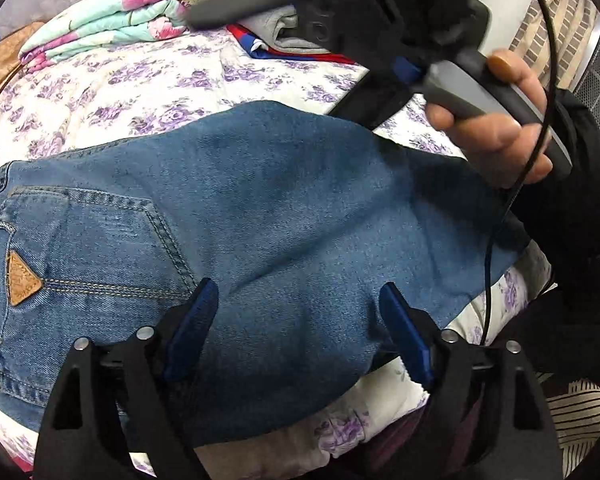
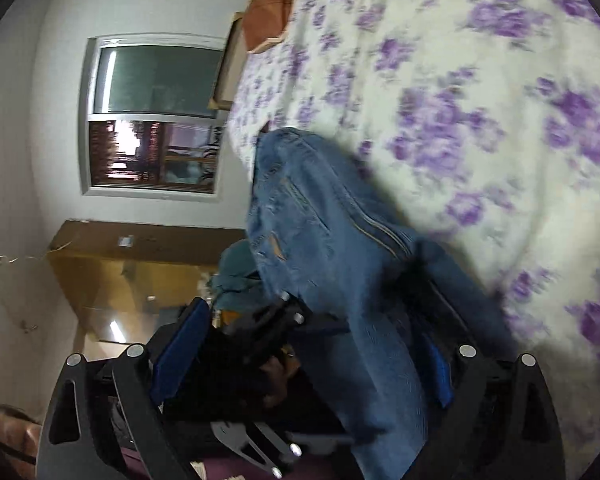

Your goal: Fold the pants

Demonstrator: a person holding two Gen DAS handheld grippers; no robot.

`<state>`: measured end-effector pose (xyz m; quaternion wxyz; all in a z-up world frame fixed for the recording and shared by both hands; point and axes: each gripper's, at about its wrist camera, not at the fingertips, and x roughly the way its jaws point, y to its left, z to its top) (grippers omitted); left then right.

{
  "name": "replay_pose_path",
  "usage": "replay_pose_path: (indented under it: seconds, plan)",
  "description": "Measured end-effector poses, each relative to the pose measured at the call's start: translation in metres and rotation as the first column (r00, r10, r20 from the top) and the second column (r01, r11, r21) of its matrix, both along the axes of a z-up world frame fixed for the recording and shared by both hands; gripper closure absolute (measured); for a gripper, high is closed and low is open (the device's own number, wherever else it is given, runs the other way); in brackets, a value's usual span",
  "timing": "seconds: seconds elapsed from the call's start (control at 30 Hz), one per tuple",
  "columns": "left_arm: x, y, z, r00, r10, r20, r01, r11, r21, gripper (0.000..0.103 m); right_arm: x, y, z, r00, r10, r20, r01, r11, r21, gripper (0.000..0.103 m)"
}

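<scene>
Here, jeans (image 1: 260,220) between open left tongs (image 1: 296,332)

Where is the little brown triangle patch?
In the left wrist view, the brown triangle patch sits on the jeans, on the back pocket, left of the left gripper.

Jeans (image 1: 260,216), blue denim, folded into a thick pad lying flat on my bedspread (image 1: 112,92), back pocket with tan triangular patch (image 1: 22,278) facing up at the left, stitching orange, one folded edge bulging toward me.
</scene>
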<state>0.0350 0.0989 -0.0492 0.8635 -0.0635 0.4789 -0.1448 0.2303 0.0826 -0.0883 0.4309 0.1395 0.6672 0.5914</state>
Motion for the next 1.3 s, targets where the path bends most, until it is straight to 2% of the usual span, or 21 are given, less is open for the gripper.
replay_pose_path:
  seconds: [0.1,0.2,0.27,0.33,0.37,0.43,0.57,0.73,0.77,0.8,0.83,0.9,0.97,1.03,1.1,1.13,1.17,1.2,1.23,1.27,1.3]
  plan:
    - [0.0,0.002,0.0,1.0,0.003,0.001,-0.003,1.0,-0.016,0.022,0.002,0.013,-0.004,1.0,-0.026,-0.009,0.027,0.998,0.053,0.009]
    - [-0.002,0.003,0.0,1.0,0.005,0.001,-0.005,1.0,-0.02,0.022,0.02,0.008,-0.001,0.985,-0.163,0.055,0.156,0.983,0.101,0.013]
    - [-0.004,0.004,0.001,1.0,0.005,0.0,-0.005,1.0,-0.026,0.022,0.022,0.003,0.004,0.974,-0.196,0.115,0.185,0.977,0.103,0.034]
    - [-0.004,0.004,0.001,1.0,0.004,-0.002,-0.004,1.0,-0.024,0.022,0.024,0.001,0.002,0.964,-0.193,0.181,0.186,0.981,0.054,0.057]
    - [-0.004,0.003,0.001,1.0,0.004,-0.002,-0.004,1.0,-0.022,0.022,0.026,-0.001,-0.001,0.963,-0.188,0.191,0.184,0.982,0.035,0.069]
    - [-0.007,0.002,0.001,1.0,0.004,-0.001,-0.004,1.0,-0.019,0.022,0.035,-0.008,-0.007,0.963,-0.19,0.193,0.194,0.981,0.0,0.086]
    - [-0.01,0.001,0.001,1.0,0.007,-0.001,-0.007,1.0,-0.017,0.022,0.036,-0.008,-0.005,0.952,-0.148,0.268,0.162,0.986,-0.028,0.088]
    - [-0.006,-0.002,-0.001,1.0,0.006,0.002,-0.006,1.0,-0.007,0.022,0.047,0.001,0.004,0.96,-0.076,0.269,0.101,0.992,-0.079,0.087]
    - [-0.006,-0.002,-0.001,1.0,0.007,0.0,-0.007,1.0,-0.005,0.022,0.054,-0.008,0.012,0.946,-0.11,0.305,0.139,0.987,-0.076,0.08]
    - [-0.005,-0.002,0.0,1.0,0.007,0.001,-0.007,1.0,-0.004,0.022,0.062,-0.026,0.026,0.915,-0.179,0.361,0.216,0.974,-0.065,0.075]
    - [-0.005,-0.002,0.0,1.0,0.008,0.001,-0.008,1.0,-0.003,0.022,0.076,-0.051,0.044,0.888,-0.296,0.352,0.317,0.948,-0.003,0.068]
    - [-0.004,-0.003,0.003,1.0,0.015,0.01,-0.015,1.0,0.0,0.022,0.073,-0.074,0.068,0.867,-0.363,0.342,0.357,0.931,0.083,0.06]
    - [-0.004,-0.003,0.007,0.999,0.029,0.037,-0.029,1.0,0.001,0.022,0.039,-0.072,0.087,0.883,-0.28,0.377,0.258,0.96,0.109,0.059]
    - [-0.005,-0.004,0.009,0.997,0.033,0.063,-0.033,0.999,0.002,0.022,-0.007,-0.054,0.08,0.891,-0.172,0.42,0.161,0.985,0.062,0.059]
    - [-0.004,-0.004,0.009,0.997,0.032,0.07,-0.032,0.999,0.001,0.02,-0.029,-0.044,0.051,0.891,-0.118,0.439,0.143,0.989,-0.024,0.061]
    - [-0.003,-0.005,0.009,0.997,0.031,0.07,-0.032,0.999,0.006,0.019,-0.029,-0.038,0.024,0.873,-0.141,0.467,0.207,0.974,-0.093,0.064]
    - [-0.002,-0.007,0.006,0.997,0.024,0.08,-0.027,0.999,0.027,0.019,-0.023,-0.037,0.011,0.861,-0.166,0.482,0.249,0.962,-0.114,0.083]
    - [-0.001,-0.009,0.003,0.996,0.013,0.092,-0.018,0.998,0.054,0.019,-0.013,-0.038,-0.005,0.852,-0.202,0.483,0.293,0.949,-0.12,0.096]
    - [0.0,-0.012,-0.001,0.994,0.001,0.11,-0.011,0.996,0.086,0.019,0.001,-0.044,-0.023,0.869,-0.264,0.419,0.334,0.937,-0.102,0.103]
    - [-0.001,-0.015,-0.004,0.992,-0.007,0.129,-0.009,0.993,0.119,0.019,0.01,-0.05,-0.034,0.892,-0.323,0.317,0.36,0.931,-0.064,0.103]
    - [-0.002,-0.017,-0.003,0.991,-0.006,0.132,-0.012,0.991,0.131,0.019,0.01,-0.057,-0.033,0.892,-0.352,0.282,0.378,0.925,-0.042,0.103]
